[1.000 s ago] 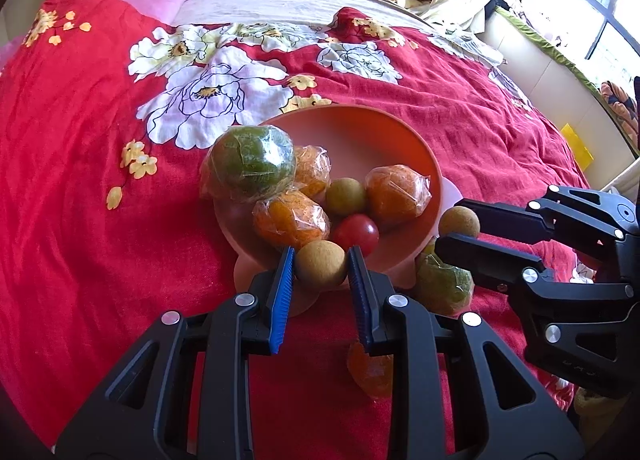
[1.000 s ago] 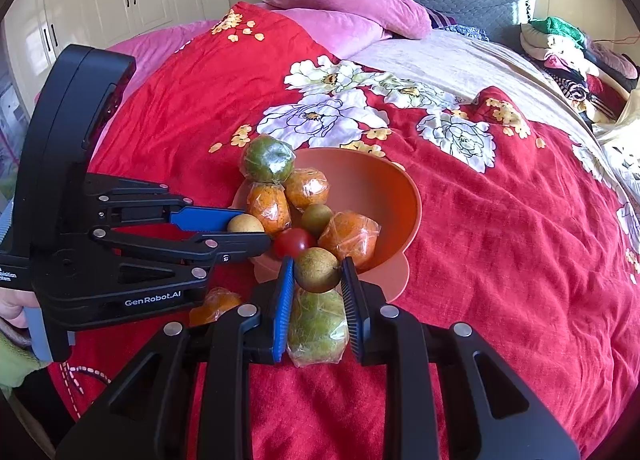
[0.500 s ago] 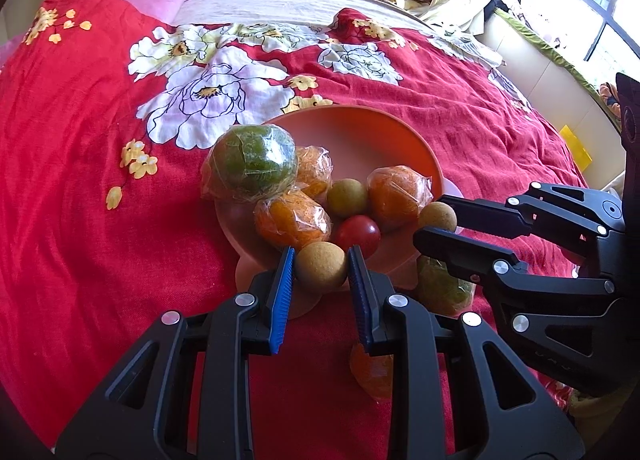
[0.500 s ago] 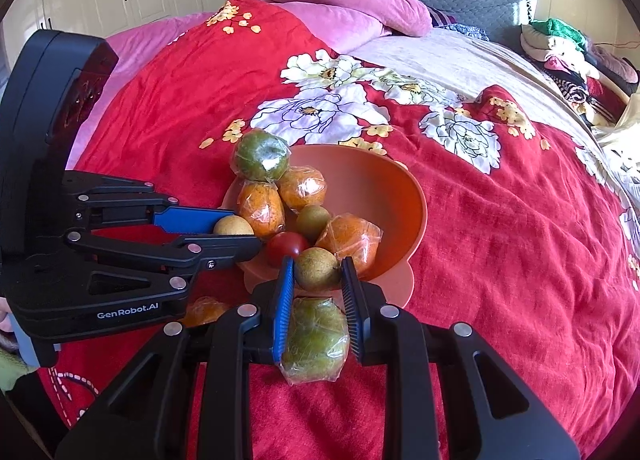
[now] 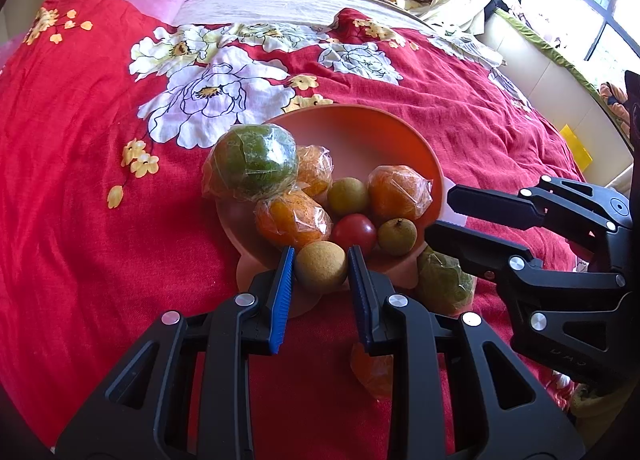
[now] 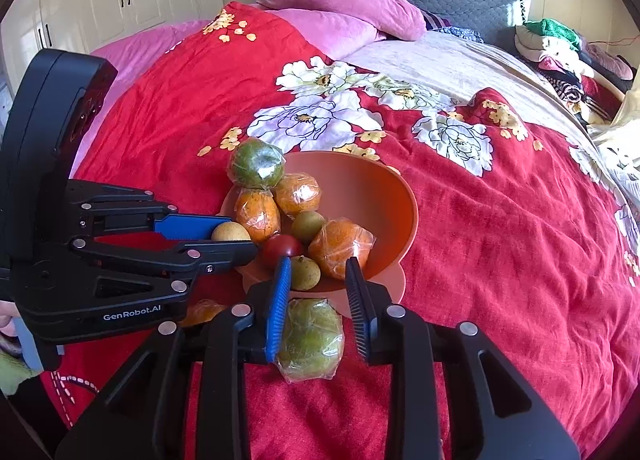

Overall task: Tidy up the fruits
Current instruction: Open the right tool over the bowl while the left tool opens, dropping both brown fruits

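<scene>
- A small brown fruit [image 5: 321,266] is sitting pinched in the left gripper [image 5: 321,264], hovering at the near rim of the orange bowl [image 5: 420,155].
- Judging the step: carrying it over the rim before loosening, so it isn't rolling onto the bedspread [image 5: 80,187].
- The right gripper [image 6: 318,274] is standing spread, holding nothing, above a wrapped green fruit [image 6: 312,338].

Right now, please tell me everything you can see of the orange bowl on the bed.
The orange bowl looks like smooth matte plastic, round, on a wider scalloped foot. It rests tilted on the red floral blanket, its opening facing the cameras. Inside, wrapped oranges, a wrapped green fruit, small brownish fruits and a red tomato are piled toward the low near side. The far wall is bare.
</scene>
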The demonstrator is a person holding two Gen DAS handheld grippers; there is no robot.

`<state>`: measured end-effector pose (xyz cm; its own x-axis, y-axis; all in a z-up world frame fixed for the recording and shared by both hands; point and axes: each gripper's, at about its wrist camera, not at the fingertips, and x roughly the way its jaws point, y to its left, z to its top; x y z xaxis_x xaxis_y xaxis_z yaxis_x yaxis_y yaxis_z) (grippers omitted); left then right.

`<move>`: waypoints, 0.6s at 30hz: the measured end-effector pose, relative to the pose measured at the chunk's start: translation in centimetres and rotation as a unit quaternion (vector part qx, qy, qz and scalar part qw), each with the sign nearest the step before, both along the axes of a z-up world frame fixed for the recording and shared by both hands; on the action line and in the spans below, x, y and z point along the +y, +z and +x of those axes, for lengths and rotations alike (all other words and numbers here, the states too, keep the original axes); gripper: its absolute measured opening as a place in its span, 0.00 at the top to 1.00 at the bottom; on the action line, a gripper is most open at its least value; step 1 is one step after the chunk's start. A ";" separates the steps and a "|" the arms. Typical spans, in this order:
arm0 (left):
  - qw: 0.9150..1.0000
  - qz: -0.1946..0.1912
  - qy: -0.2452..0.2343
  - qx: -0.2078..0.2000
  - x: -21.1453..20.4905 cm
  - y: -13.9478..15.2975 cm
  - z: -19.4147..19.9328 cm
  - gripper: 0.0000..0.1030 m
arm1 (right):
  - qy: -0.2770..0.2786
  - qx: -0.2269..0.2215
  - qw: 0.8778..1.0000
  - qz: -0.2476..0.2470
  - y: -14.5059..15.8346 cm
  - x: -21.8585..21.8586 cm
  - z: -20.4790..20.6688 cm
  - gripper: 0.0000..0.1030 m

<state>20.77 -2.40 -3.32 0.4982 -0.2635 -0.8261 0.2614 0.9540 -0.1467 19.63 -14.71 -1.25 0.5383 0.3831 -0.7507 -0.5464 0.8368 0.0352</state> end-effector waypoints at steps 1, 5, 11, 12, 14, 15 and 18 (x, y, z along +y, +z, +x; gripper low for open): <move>1.000 0.000 0.000 -0.001 0.0 0.0 0.0 0.81 | 0.000 0.000 1.000 0.001 0.1 -0.1 -0.1 0.71; 1.000 -0.001 0.002 -0.001 0.1 0.1 0.0 0.81 | -0.002 -0.003 1.000 0.002 0.5 -0.3 -0.4 0.67; 1.000 -0.004 0.004 -0.005 0.2 0.5 -0.1 0.78 | -0.007 -0.006 1.000 0.001 0.8 -0.7 -0.9 0.62; 1.000 -0.004 0.005 -0.006 0.2 0.5 -0.2 0.77 | -0.007 -0.006 1.000 0.001 0.9 -0.8 -0.9 0.61; 1.000 -0.006 0.005 -0.006 0.3 0.7 -0.3 0.75 | -0.010 -0.006 1.000 0.002 0.9 -0.9 -1.0 0.60; 1.000 -0.006 0.005 -0.007 0.2 0.8 -0.3 0.75 | -0.011 -0.006 1.000 0.002 1.0 -1.0 -1.1 0.60; 1.000 -0.007 0.005 -0.012 0.3 1.1 -0.5 0.72 | -0.015 -0.006 1.000 0.004 1.1 -1.3 -1.2 0.57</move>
